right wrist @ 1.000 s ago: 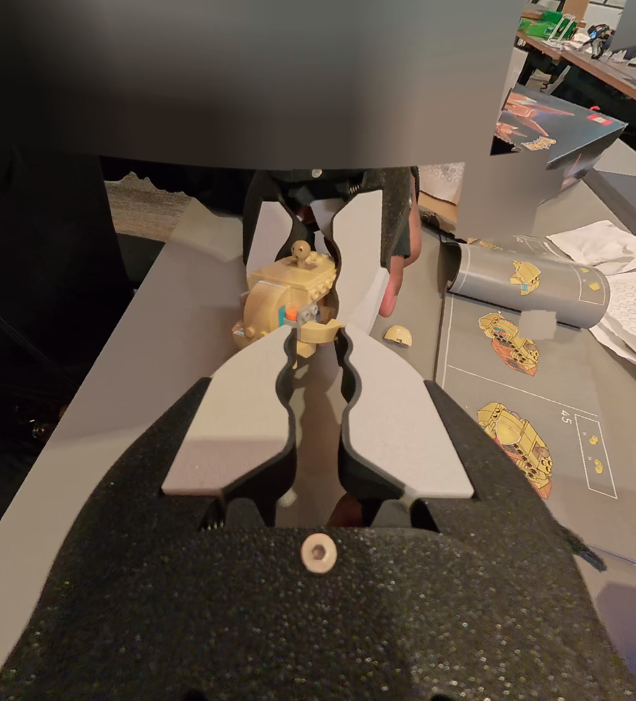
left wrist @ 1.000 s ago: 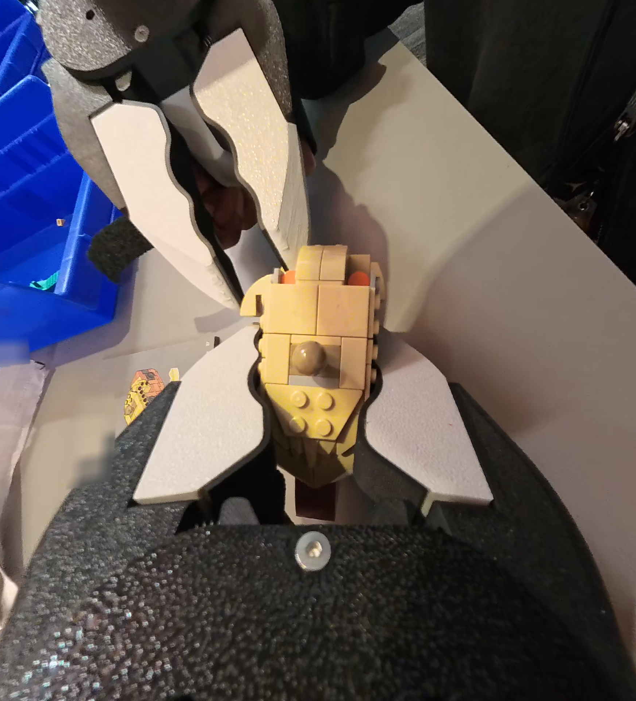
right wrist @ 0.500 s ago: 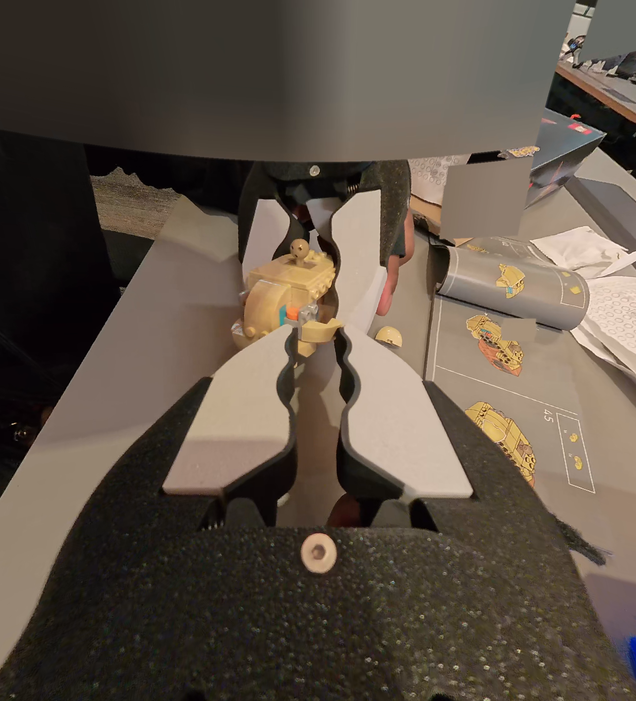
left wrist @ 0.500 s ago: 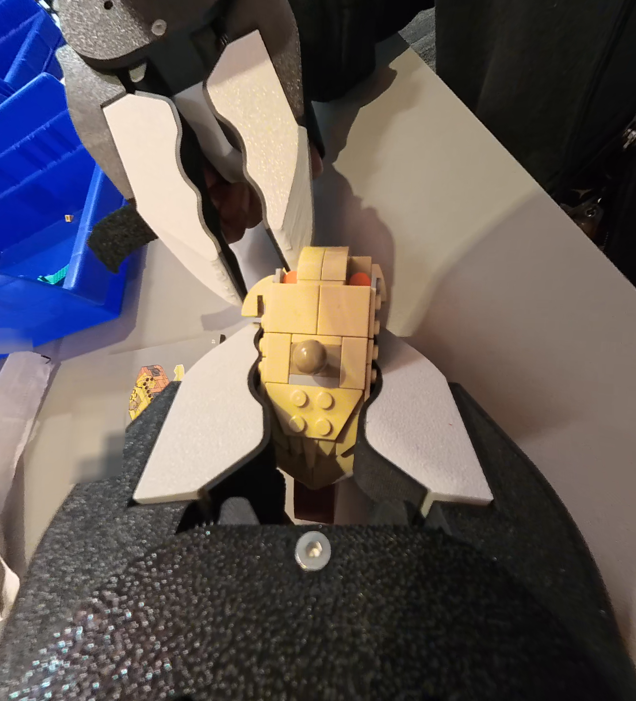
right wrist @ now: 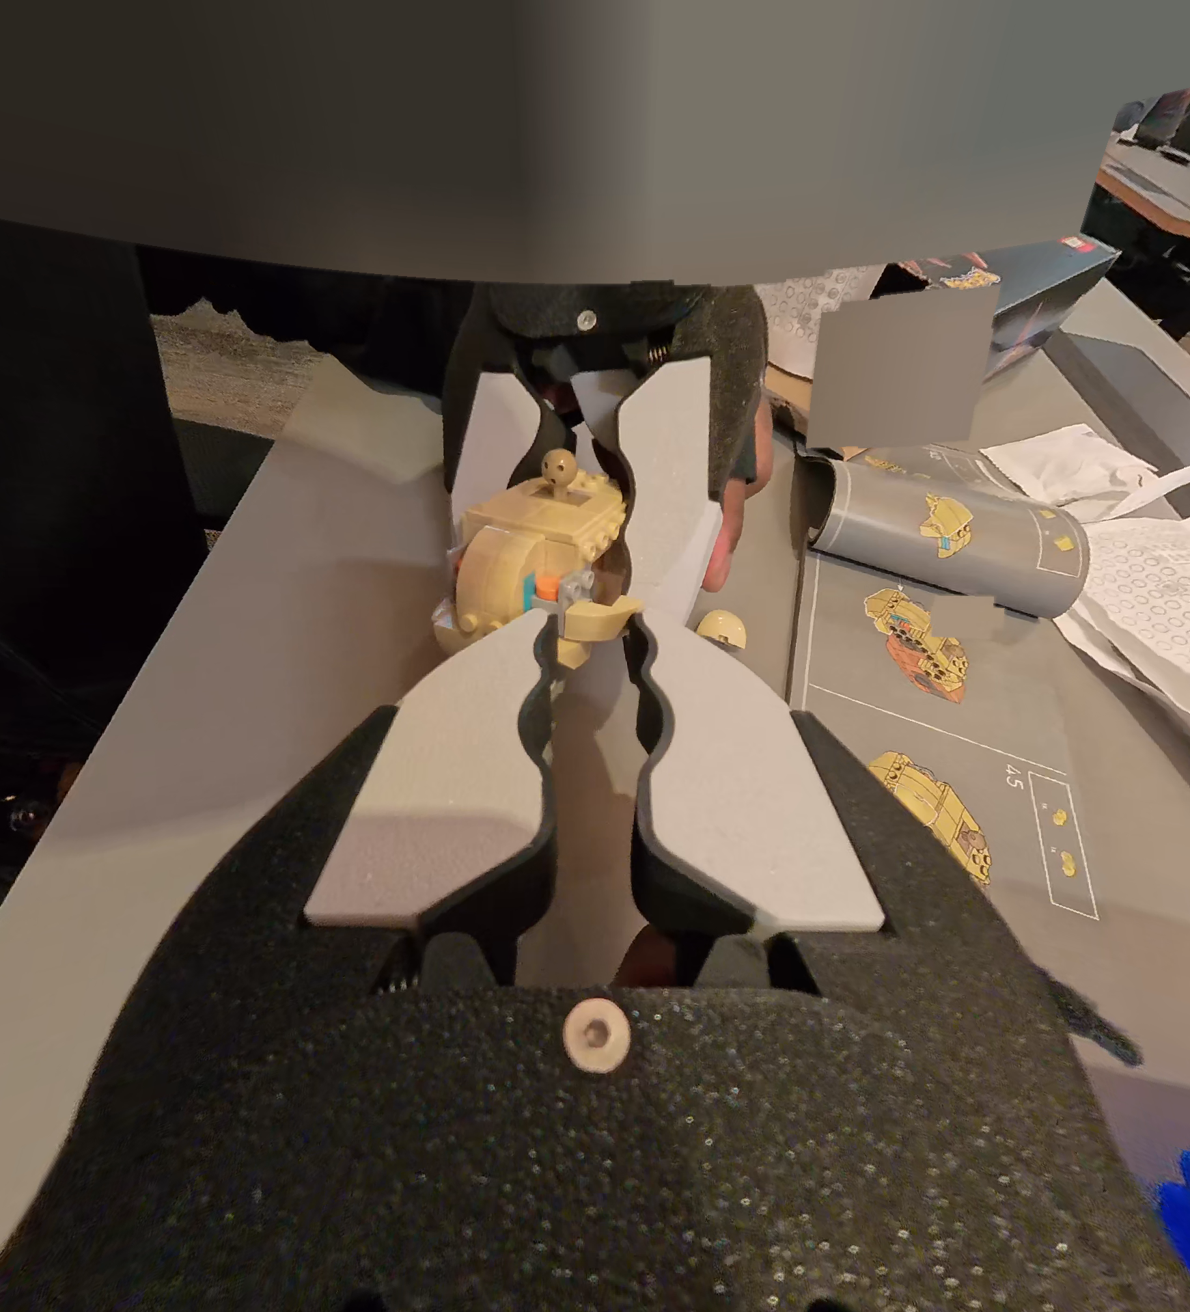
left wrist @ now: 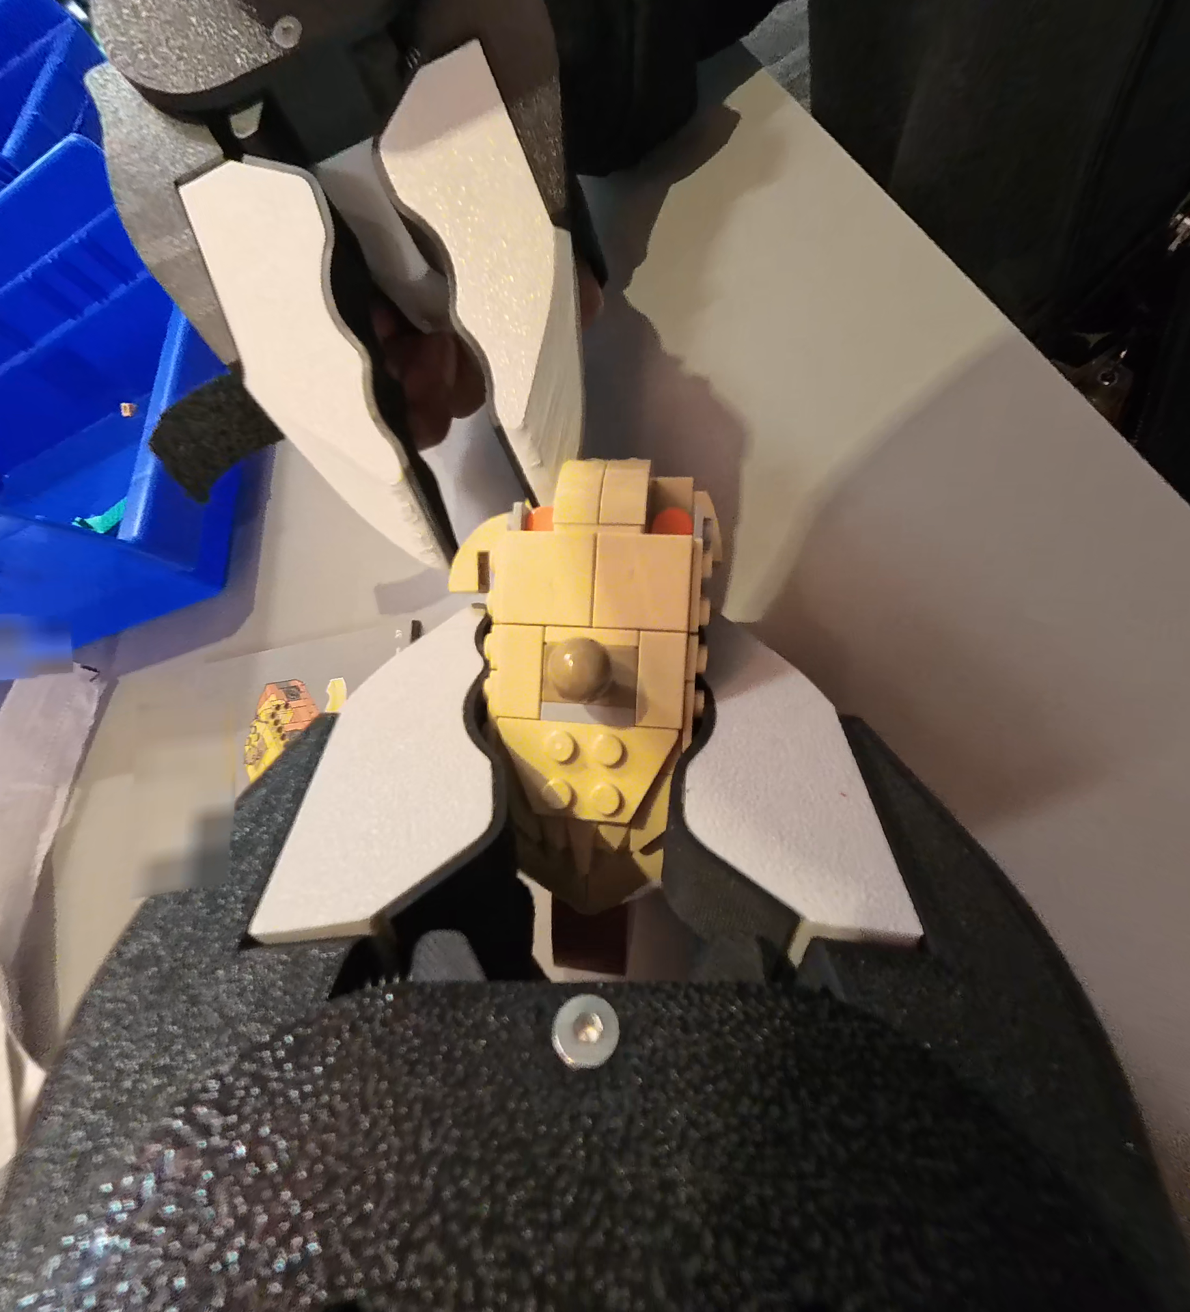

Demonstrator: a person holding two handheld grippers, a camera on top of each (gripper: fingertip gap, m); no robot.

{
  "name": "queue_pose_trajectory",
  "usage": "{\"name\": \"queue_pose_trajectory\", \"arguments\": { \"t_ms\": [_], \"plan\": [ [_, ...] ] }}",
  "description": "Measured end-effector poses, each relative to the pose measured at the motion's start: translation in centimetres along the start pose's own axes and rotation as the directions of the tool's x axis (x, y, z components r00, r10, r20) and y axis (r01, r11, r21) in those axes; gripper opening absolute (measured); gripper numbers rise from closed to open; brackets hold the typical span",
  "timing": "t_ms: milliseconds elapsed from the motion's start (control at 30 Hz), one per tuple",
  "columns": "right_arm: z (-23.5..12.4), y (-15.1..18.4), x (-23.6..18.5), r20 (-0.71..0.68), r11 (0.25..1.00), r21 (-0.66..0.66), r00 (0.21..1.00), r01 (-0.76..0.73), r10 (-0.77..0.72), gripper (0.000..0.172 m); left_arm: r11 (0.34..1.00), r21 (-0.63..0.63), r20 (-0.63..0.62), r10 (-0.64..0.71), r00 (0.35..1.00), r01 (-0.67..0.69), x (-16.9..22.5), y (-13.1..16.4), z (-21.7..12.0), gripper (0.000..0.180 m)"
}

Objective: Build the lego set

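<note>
An open instruction booklet (right wrist: 933, 710), dark grey with printed pictures of the build, lay on the bench (right wrist: 258, 639) beside the right gripper (right wrist: 588, 625), its far page curled into a roll. Crumpled white paper (right wrist: 1181, 603) spread past it toward the bench's right edge, and a loose tan dome piece (right wrist: 720, 628) sat just beside the booklet's near edge. A blue plastic bin (left wrist: 46, 355) with ribbed dividers stood off the left gripper's (left wrist: 588, 660) side.

The tan brick model (left wrist: 592, 639) (blocky, studded, with a rounded front and orange dots) sat between the left gripper's grey fingers (left wrist: 393, 767), which were clamped on its flanks near the bench's long edge. The right gripper faced it head-on, its wavy-edged jaws narrowed on a small tan curved piece (right wrist: 596, 618) at the model's side; the pads touched that piece.

The gripper bodies were coarse, speckled black; a smooth ball knob (left wrist: 578, 664) stood on the model's top.
</note>
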State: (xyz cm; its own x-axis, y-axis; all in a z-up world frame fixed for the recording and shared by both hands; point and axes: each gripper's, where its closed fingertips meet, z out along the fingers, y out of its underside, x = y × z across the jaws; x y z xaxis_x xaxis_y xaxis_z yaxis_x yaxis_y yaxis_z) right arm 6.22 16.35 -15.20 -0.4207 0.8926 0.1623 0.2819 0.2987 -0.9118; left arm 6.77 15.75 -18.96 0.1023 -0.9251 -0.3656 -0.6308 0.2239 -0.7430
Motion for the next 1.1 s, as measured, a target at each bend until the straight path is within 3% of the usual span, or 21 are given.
{"name": "queue_pose_trajectory", "arguments": {
  "t_ms": [100, 333, 533, 700, 1100],
  "plan": [
    [-0.2, -0.1, -0.3, 0.050, 0.999, 0.020, 0.998, -0.049, 0.048, 0.019, 0.999, -0.003, 0.014, 0.047, 0.999, -0.047, 0.1, 0.0, 0.0, 0.048],
    [-0.9, -0.8, 1.1, 0.164, 0.919, 0.104, 0.918, -0.379, 0.360, 0.013, 0.976, -0.118, 0.077, 0.193, 0.978, -0.183, -0.3, 1.1, -0.1, 0.049],
    [-0.1, 0.0, 0.0, 0.188, 0.954, 0.081, 0.944, -0.289, 0.270, 0.008, 0.966, -0.111, 0.041, 0.237, 0.971, -0.232, 0.5, 1.1, 0.3, 0.048],
    [-0.3, -0.3, -1.0, 0.265, 0.961, 0.122, 0.941, -0.249, 0.210, 0.011, 0.973, 0.005, -0.020, 0.233, 0.972, -0.233, 1.8, -0.1, 0.1, 0.049],
    [-0.1, -0.3, -4.1, 0.464, 0.974, 0.080, 0.872, -0.213, 0.153, 0.015, 0.971, 0.130, -0.175, 0.224, 0.959, -0.203, 4.3, -1.4, 0.2, 0.049]
  ]
}}
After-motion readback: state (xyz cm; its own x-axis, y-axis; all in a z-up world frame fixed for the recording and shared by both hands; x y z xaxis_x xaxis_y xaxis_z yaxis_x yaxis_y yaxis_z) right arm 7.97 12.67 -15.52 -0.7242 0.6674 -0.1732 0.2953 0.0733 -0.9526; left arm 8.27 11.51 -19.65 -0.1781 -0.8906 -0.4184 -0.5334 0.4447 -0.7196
